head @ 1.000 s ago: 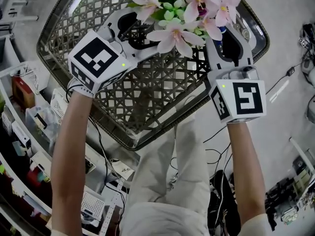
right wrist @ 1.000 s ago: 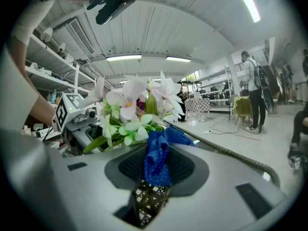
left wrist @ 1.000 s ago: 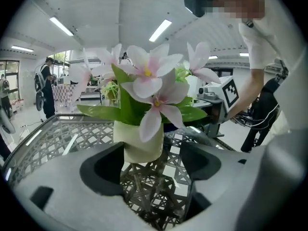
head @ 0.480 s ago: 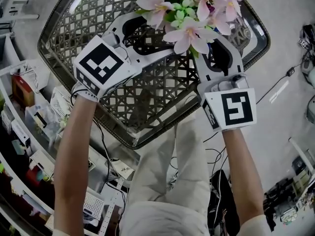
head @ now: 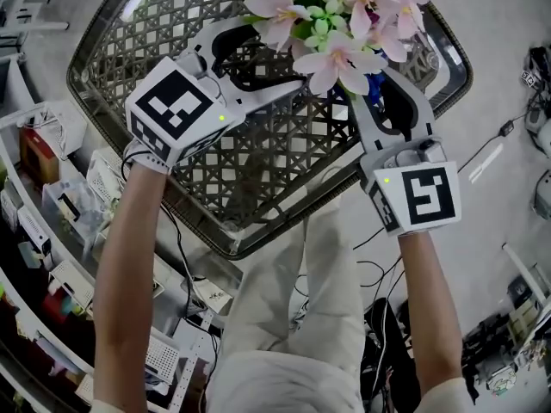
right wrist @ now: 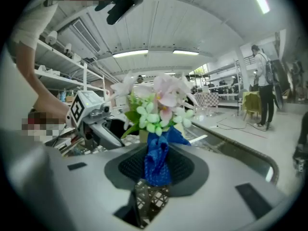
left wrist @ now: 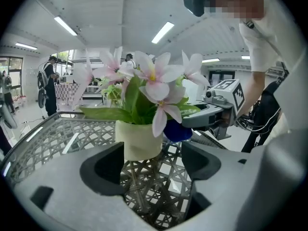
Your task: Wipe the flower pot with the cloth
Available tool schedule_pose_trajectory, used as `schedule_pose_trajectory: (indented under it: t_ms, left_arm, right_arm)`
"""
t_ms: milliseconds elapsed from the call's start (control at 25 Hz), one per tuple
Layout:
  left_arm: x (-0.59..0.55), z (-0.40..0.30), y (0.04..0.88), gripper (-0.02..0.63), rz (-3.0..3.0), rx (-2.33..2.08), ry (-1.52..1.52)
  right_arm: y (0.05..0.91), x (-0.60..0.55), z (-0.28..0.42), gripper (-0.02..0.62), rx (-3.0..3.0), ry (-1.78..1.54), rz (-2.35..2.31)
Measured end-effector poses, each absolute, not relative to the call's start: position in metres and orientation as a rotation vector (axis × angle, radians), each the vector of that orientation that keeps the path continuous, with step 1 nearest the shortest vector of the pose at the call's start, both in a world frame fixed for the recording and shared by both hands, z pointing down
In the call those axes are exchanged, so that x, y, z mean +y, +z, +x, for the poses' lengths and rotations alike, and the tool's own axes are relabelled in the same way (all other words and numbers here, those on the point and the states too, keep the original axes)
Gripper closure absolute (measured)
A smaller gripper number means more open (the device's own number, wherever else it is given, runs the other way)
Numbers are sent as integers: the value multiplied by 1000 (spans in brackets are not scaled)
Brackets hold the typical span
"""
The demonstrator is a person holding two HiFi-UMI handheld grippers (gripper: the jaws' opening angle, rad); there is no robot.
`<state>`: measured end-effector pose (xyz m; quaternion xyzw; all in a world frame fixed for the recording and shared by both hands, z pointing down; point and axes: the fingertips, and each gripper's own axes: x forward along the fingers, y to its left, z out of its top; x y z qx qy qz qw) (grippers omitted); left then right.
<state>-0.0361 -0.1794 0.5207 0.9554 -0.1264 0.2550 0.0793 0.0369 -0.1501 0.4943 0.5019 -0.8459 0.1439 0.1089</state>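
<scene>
I am not finding any word, number or brand name that I can actually read. The left cube (head: 172, 108) and the right cube (head: 422, 196) are showing only black-and-white square marker patterns, not letters. The shelf boxes (head: 69, 206) out beyond the left gripper (head: 288, 63), on its outer side, are carrying print that is coming through too small to make out.

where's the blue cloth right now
In the right gripper view, the crumpled blue cloth is pinched in the right gripper, just beside the cream flower pot on the woven tray.
</scene>
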Motion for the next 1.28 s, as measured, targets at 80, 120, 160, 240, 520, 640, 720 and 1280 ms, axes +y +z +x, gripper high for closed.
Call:
schedule_pose_trajectory:
  t_ms: [80,120,160,240,520,640,720,1280]
  left_arm:
    - [-189,-44,521,249,2851,-400,778]
    - [-193,-46,521,249,2853,-404,789]
    - [-196,-46,521,249,2857,-403,800]
    - [-201,-44,521,249,2867,-392,814]
    - [-200,-32,523,249,2884,-369,806]
    - [-199,-33,523,249,2881,-371,804]
    - [-198,-33,523,249,2882,-362,810]
    - [-188,-33,522,249,2908,-308,874]
  right_arm:
    - [497,-158,53,472,-2443,440,1549]
    - [497,-162,59,471,-2430,441,1569]
    - [498,-165,64,471,-2422,436,1578]
    - [499,-172,64,471,-2429,426,1558]
    - [498,-168,36,471,-2521,452,1430]
    - [500,-157,22,468,-2541,456,1390]
    - [498,-149,9,466,-2562,442,1347]
    - [493,-149,15,466,-2537,444,1397]
